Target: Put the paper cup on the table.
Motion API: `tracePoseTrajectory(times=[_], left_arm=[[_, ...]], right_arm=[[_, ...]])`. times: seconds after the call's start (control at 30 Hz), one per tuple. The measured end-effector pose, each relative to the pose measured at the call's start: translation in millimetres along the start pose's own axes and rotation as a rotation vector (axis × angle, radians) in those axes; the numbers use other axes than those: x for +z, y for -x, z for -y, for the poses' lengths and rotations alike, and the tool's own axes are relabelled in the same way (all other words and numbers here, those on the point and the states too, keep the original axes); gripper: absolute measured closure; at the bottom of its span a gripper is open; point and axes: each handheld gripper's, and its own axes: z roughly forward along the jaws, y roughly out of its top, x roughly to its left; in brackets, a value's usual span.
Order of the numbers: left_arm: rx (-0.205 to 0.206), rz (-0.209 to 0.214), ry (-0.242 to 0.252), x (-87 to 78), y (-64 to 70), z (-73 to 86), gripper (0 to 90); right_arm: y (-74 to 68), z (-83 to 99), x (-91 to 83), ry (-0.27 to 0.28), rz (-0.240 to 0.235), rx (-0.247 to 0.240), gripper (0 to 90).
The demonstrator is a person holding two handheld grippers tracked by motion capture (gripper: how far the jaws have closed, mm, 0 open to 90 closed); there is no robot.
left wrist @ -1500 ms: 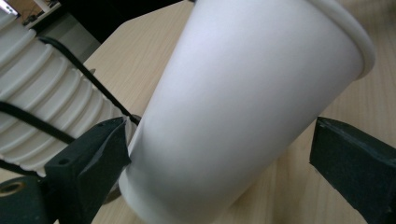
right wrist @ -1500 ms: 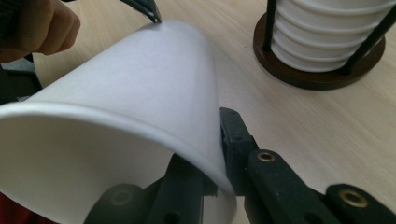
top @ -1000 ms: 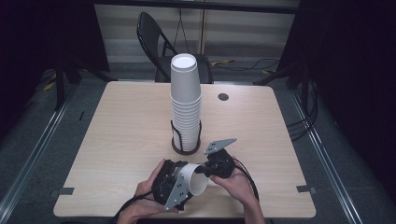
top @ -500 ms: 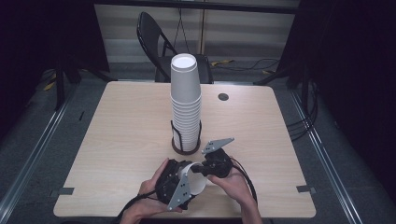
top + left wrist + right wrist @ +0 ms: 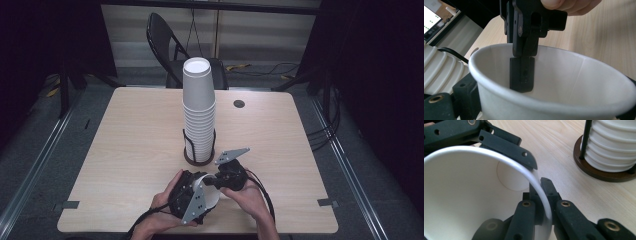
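Observation:
A white paper cup lies on its side between both grippers near the table's front edge. My left gripper is shut around the cup's body, its black jaws at the lower corners of the left gripper view. My right gripper is shut on the cup's rim, with one jaw inside the cup and one outside. From the left gripper view, the right gripper reaches down into the cup's mouth. A tall stack of white cups stands upright in a dark holder just behind.
The wooden table spreads bare to the left and right of the stack. A small dark round disc sits at the back right. A black folding chair stands beyond the far edge. The holder's base is close to my right gripper.
The right gripper has shifted a little left onto the cup's rim. Both hands and the cup have edged slightly toward the stack.

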Motion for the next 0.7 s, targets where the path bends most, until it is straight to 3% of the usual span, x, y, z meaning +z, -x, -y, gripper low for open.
tracePoseTrajectory(times=[0.2, 0.27, 0.37, 0.4, 0.5, 0.53, 0.6, 0.7], left_arm=[[0.004, -0.007, -0.002, -0.8, -1.1, 0.2, 9.1], [-0.026, -0.002, 0.006, -1.4, -2.7, 0.2, 9.9], [-0.038, -0.012, 0.009, -2.1, -3.8, 0.4, 10.1], [-0.061, -0.018, 0.017, -2.5, -5.3, 0.9, 10.1], [-0.079, -0.025, 0.022, -3.2, -7.9, 1.2, 10.1], [-0.110, -0.028, 0.032, -3.7, -9.7, 1.8, 10.2], [-0.133, -0.029, 0.039, -4.3, -10.8, 2.1, 10.2], [-0.147, -0.030, 0.042, -5.5, -11.7, 2.0, 10.2]], right_arm=[[1.0, 0.0, 1.1, 0.017, -0.008, 0.019, 87.5], [0.2, 0.0, 1.1, 0.025, 0.001, 0.023, 85.7], [-0.4, -0.2, 0.7, 0.033, 0.005, 0.026, 84.7], [-0.1, -0.2, 0.3, 0.049, 0.018, 0.033, 81.5], [0.4, 0.2, -0.4, 0.055, 0.031, 0.037, 77.8], [0.6, 1.1, -1.0, 0.068, 0.055, 0.037, 73.4], [1.0, 2.1, -3.0, 0.086, 0.058, 0.043, 71.0], [0.7, 2.6, -5.1, 0.106, 0.065, 0.046, 68.3]])
